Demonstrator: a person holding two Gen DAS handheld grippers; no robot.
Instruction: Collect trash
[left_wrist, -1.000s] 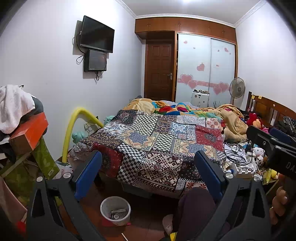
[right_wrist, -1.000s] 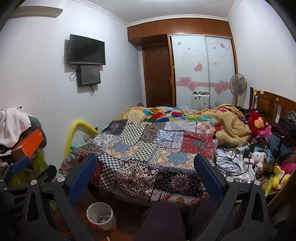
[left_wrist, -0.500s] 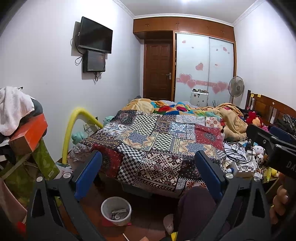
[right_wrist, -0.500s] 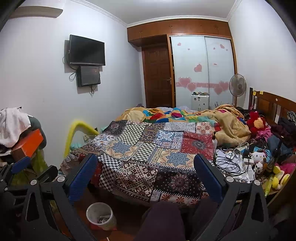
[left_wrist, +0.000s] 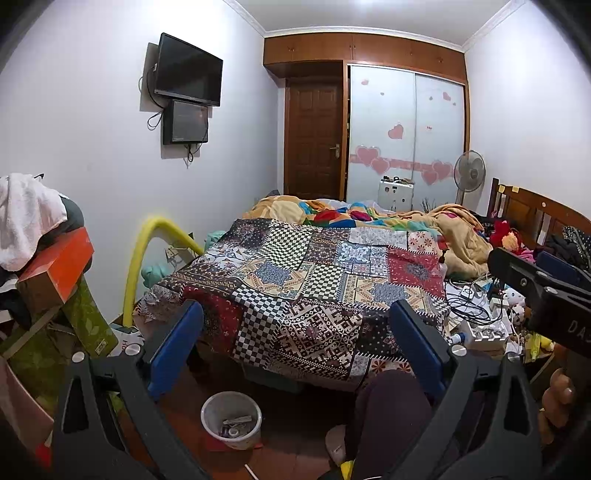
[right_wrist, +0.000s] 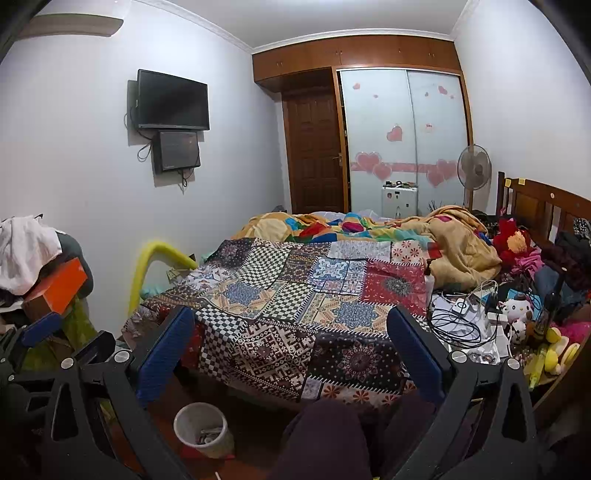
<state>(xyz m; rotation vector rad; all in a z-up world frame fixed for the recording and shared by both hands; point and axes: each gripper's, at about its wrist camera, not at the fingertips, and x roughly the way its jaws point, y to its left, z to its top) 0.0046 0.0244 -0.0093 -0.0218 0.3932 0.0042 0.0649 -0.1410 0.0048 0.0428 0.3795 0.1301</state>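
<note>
A small white trash bin (left_wrist: 231, 420) with some scraps inside stands on the red floor at the foot of the bed; it also shows in the right wrist view (right_wrist: 204, 430). My left gripper (left_wrist: 295, 345) is open and empty, held above the bin and facing the bed. My right gripper (right_wrist: 288, 343) is open and empty, also facing the bed. The right gripper's body shows at the right edge of the left wrist view (left_wrist: 543, 295). Clutter of cables, chargers and small items (right_wrist: 465, 325) lies on the bed's right side.
A patchwork quilt (left_wrist: 314, 280) covers the bed. Stuffed toys (right_wrist: 517, 240) and clothes pile by the wooden headboard. Boxes and a white towel (left_wrist: 26, 218) are stacked at the left. A yellow foam tube (left_wrist: 140, 258) leans by the wall. A person's knee (right_wrist: 328, 435) is below.
Both views have barely shifted; the left gripper tilted slightly upward. Both grippers stay open and empty.
</note>
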